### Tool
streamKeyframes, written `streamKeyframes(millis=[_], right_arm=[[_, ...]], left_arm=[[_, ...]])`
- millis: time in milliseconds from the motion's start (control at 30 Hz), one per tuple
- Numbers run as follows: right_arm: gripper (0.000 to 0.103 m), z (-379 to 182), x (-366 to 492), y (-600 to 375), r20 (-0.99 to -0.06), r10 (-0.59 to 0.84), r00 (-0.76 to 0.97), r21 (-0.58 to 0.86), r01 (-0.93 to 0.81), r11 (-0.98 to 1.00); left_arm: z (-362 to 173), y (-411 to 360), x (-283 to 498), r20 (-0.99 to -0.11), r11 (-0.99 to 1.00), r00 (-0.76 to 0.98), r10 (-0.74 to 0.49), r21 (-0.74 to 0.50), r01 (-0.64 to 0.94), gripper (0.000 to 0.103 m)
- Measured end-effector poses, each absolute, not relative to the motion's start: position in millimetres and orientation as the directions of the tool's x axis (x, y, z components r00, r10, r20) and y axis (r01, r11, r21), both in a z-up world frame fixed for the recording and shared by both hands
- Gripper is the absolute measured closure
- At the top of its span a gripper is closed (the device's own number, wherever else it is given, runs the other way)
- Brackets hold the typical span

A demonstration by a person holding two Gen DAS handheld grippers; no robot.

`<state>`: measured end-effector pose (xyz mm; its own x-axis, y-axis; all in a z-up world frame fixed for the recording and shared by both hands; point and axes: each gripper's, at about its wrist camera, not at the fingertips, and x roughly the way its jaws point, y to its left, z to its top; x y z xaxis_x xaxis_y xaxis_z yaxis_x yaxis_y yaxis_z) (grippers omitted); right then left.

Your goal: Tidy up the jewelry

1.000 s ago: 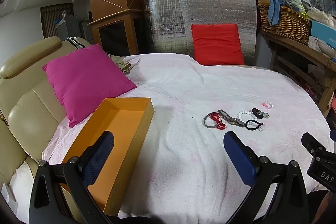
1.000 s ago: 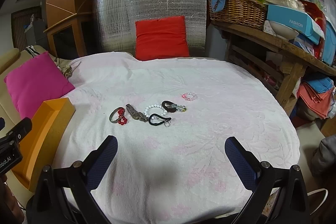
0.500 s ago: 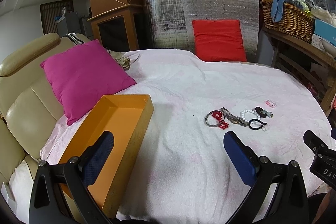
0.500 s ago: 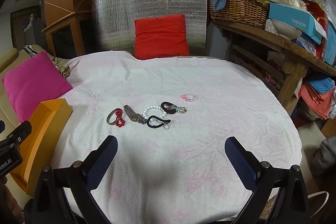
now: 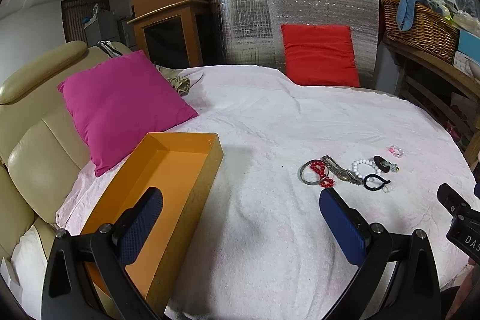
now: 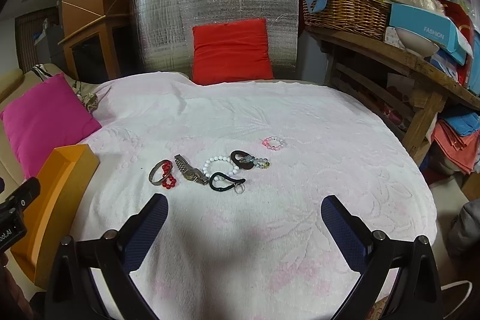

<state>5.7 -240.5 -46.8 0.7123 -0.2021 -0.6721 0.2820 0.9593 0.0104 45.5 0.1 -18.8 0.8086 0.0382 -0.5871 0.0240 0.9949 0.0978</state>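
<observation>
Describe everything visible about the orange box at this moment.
The orange box is a long, shallow, open-topped rectangular tray, seemingly stiff card, orange inside with duller tan-gold outer walls. Nothing shows inside it. It lies flat on the white-pink cover at the bed's left edge, near the pink cushion, apart from the jewelry. The open left claw hovers partly over its near end; no contact is visible.

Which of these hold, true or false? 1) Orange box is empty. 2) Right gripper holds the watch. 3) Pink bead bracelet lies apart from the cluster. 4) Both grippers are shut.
1) True: the orange box shows only bare floor.
2) False: the right gripper is open and holds nothing; the watch lies on the white cover.
3) True: the pink bead bracelet sits alone.
4) False: the left gripper is open too.
</observation>
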Motion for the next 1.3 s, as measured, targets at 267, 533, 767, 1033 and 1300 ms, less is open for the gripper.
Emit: streamKeyframes(millis=[267,533,767,1033,1300], right_arm=[[0.0,-57,21,-250,-0.676,-0.195,0.711,0.018,0.281,0.96],[0.005,-92,44,-278,-0.69,-0.073,0.72,0.096,0.192,0.977],[0.04,-138,80,-297,-0.776,0.129,0.618,0.248,0.111,0.962],[0.043,-161,130,-287,-0.801,0.177,0.572,0.246,0.043,0.968],[0.086,-183,150,-301,-0.835,0.221,0.504,0.284,0.051,0.958]], left_arm=[[-30,-7,64,-0.602,0.995,0.797,0.046,0.094,0.014,0.0],[-66,-23,120,-0.681,0.999,0.732,0.008,0.041,0.028,0.0],[-99,-49,162,-0.653,0.996,0.757,-0.004,0.066,0.062,0.0],[-120,-48,192,-0.746,0.989,0.658,-0.103,-0.008,0.146,0.0],[-126,-57,194,-0.769,0.972,0.618,-0.162,-0.018,0.232,0.0]])
